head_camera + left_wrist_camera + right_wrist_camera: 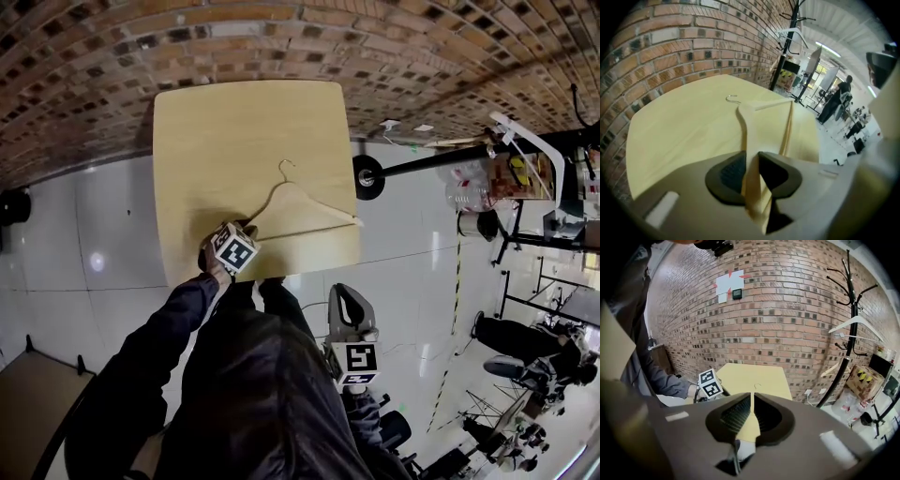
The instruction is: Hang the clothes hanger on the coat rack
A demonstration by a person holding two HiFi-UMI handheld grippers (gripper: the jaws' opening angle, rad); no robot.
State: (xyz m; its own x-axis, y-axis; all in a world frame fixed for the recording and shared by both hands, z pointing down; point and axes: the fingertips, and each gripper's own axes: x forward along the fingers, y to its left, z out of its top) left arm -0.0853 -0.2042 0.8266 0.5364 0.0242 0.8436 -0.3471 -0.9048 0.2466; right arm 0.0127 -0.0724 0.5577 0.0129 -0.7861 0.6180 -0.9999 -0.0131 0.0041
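On the table [216, 131] the wooden clothes hanger [300, 211] is laid flat, its hook toward the brick wall [281, 37]. Its left end is clamped by the left tongs [751, 164], angled steeply down from an outstretched arm [159, 337]. The right tongs [751, 411] are held closed and empty, off the table.

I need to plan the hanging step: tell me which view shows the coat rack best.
The right gripper view: the coat rack stands nearly whole against the brick wall, a white hanger on it. The left gripper view shows the rack small, foot hidden; the head view foreshortens it from above.
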